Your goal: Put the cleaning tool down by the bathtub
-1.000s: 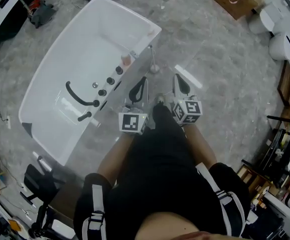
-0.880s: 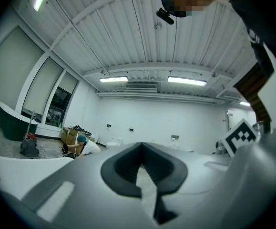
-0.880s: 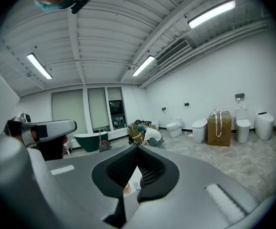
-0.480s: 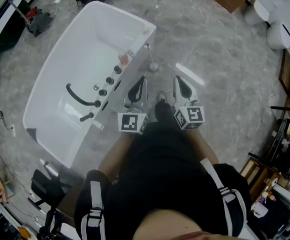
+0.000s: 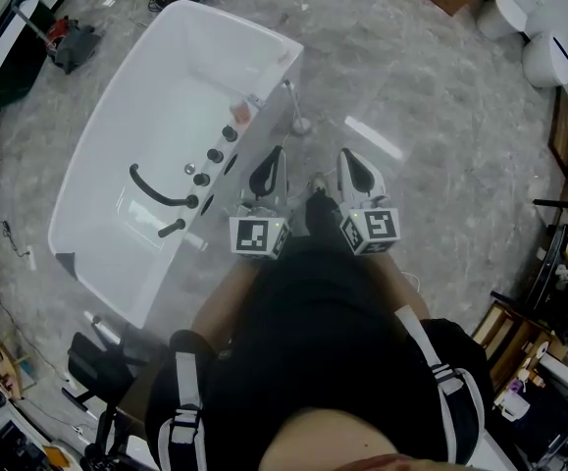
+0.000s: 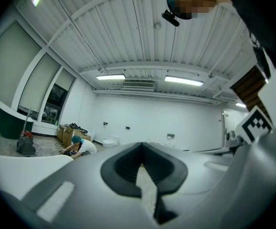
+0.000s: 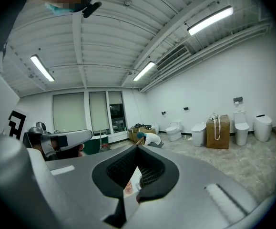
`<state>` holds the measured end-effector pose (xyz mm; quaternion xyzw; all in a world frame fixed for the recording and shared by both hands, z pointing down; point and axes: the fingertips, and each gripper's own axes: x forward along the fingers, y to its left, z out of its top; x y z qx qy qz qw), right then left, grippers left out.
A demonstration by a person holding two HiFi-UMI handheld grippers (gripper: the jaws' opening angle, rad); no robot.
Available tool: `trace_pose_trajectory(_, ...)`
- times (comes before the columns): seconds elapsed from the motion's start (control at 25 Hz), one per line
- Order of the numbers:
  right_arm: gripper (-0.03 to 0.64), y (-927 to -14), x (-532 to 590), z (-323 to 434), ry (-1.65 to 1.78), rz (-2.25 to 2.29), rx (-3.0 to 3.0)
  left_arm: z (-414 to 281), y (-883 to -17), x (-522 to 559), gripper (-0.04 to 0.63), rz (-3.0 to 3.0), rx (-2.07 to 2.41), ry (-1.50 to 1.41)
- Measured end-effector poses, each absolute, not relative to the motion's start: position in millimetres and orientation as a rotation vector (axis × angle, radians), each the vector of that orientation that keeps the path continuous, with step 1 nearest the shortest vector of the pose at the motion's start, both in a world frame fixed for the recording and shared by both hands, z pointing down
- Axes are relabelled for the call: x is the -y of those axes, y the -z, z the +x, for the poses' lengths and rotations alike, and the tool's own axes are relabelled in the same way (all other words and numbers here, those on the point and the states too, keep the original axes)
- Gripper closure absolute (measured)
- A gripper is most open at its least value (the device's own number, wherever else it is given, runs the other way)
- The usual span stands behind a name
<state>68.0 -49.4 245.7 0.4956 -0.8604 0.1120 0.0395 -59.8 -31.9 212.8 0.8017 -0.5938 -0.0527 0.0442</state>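
**Tool already down beside the tub, both grippers empty**

The floor (image 5: 440,116) is grey stone with pale veining. It looks hard and glossy and catches a bright streak of light.

On it stands the bathtub (image 5: 166,96), a long white freestanding shell with smooth curved walls and a flat rim.

The left gripper (image 5: 278,155) and right gripper (image 5: 346,157) hang side by side over the floor near the tub's long side. Each has its jaws drawn fully together with nothing between them.

The cleaning tool (image 5: 301,125) stands on the floor just beside a corner of the tub, well apart from both grippers. It has a thin pale shaft rising from a small rounded base. I cannot tell whether the shaft touches the rim.

The put-down step looks finished. The next move probably calls only for drawing away without brushing the tool, which looks light and easy to tip.

Smallest are the black round knobs (image 5: 215,155) and a curved black handle (image 5: 156,189) on the rim.
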Motion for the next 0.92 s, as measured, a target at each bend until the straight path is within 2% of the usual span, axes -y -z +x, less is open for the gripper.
trace_pose_trajectory(0.92, 0.62, -242.8, 51.7, 66.2, -0.342, 1.524, 2.658, -63.7, -217.5, 33.8, 0.588, 2.432, 1.808, 0.172)
